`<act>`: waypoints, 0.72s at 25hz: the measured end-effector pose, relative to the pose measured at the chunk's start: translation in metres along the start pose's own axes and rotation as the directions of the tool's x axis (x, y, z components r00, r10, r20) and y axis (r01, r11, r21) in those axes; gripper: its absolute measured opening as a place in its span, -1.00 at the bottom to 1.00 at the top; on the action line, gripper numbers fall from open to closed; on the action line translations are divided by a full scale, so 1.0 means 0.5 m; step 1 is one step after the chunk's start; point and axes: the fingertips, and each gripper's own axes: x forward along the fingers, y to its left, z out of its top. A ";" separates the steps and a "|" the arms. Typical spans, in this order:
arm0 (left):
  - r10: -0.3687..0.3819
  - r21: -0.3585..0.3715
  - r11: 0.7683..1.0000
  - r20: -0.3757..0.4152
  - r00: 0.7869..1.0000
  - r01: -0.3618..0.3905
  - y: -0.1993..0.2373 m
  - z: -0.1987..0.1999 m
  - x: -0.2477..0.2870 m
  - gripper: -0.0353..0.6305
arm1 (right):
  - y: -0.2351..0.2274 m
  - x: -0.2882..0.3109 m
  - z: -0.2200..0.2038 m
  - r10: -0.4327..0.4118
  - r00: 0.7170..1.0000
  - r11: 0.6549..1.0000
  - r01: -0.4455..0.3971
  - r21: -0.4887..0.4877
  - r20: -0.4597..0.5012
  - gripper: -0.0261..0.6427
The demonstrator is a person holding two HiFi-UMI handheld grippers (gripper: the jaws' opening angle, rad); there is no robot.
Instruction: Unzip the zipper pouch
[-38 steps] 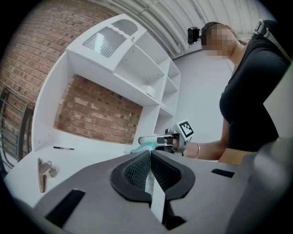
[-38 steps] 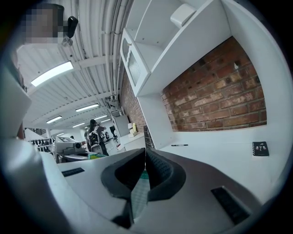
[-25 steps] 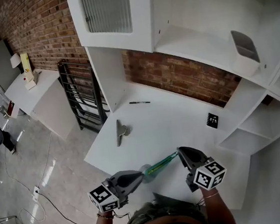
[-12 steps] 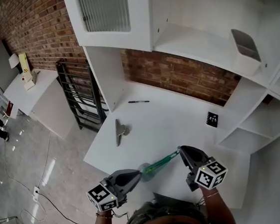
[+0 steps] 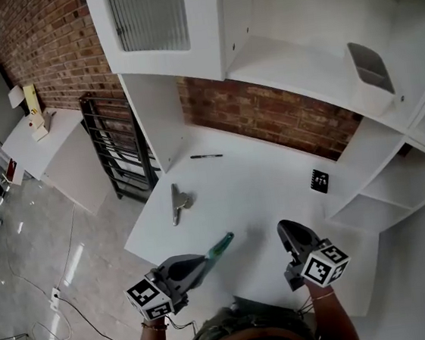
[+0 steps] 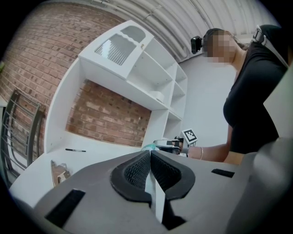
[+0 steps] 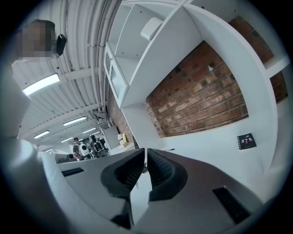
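Left claw (image 5: pixel 204 259) is being held shut on the zipper pouch (image 5: pixel 222 243); right claw (image 5: pixel 281 226), closed and empty, is needing opening for a straight slider pull.

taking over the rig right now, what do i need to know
Left tool: shut on one end of the green zipper pouch, which sticks out over the desk.
Right tool: shut, empty, clear of the pouch.
Done: the pouch is gripped; these views don't show whether the zipper is open.
Left: check the zipper; if closed, probably grip its pull with the right tool and draw it along.
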 end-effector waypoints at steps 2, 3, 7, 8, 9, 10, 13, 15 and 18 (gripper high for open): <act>0.005 0.006 1.000 -0.004 1.000 -0.005 0.013 0.003 0.002 -0.88 | -0.004 -0.003 -0.002 -0.002 1.000 1.000 0.002 0.003 -0.002 -0.89; 0.004 0.012 1.000 -0.006 1.000 -0.004 0.020 0.005 0.005 -0.88 | -0.005 -0.005 -0.003 -0.002 1.000 1.000 0.002 0.004 -0.002 -0.89; 0.020 -0.002 1.000 -0.005 1.000 -0.020 0.061 0.016 0.030 -0.88 | -0.015 -0.014 -0.011 -0.017 1.000 1.000 0.017 -0.001 -0.007 -0.89; 0.024 -0.010 1.000 -0.004 1.000 -0.024 0.073 0.017 0.042 -0.88 | -0.019 -0.018 -0.013 -0.021 1.000 1.000 0.021 0.000 -0.011 -0.89; 0.024 -0.008 1.000 -0.010 1.000 -0.024 0.084 0.018 0.057 -0.88 | -0.024 -0.022 -0.014 -0.026 1.000 1.000 0.026 0.001 -0.013 -0.89; 0.021 0.005 1.000 -0.024 0.999 -0.021 0.094 0.017 0.075 -0.88 | -0.030 -0.026 -0.015 -0.032 0.999 0.999 0.032 0.003 -0.015 -0.89; 0.012 0.074 0.997 -0.090 0.996 -0.005 0.123 0.008 0.137 -0.88 | -0.053 -0.040 -0.014 -0.058 0.998 0.998 0.058 0.012 -0.012 -0.89; 0.001 0.095 0.995 -0.116 0.993 0.010 0.146 0.005 0.178 -0.88 | -0.068 -0.049 -0.013 -0.075 0.997 0.997 0.075 0.020 -0.010 -0.89; -0.003 0.115 0.993 -0.141 0.990 0.019 0.183 0.005 0.235 -0.88 | -0.086 -0.064 -0.012 -0.098 0.995 0.995 0.099 0.020 -0.016 -0.89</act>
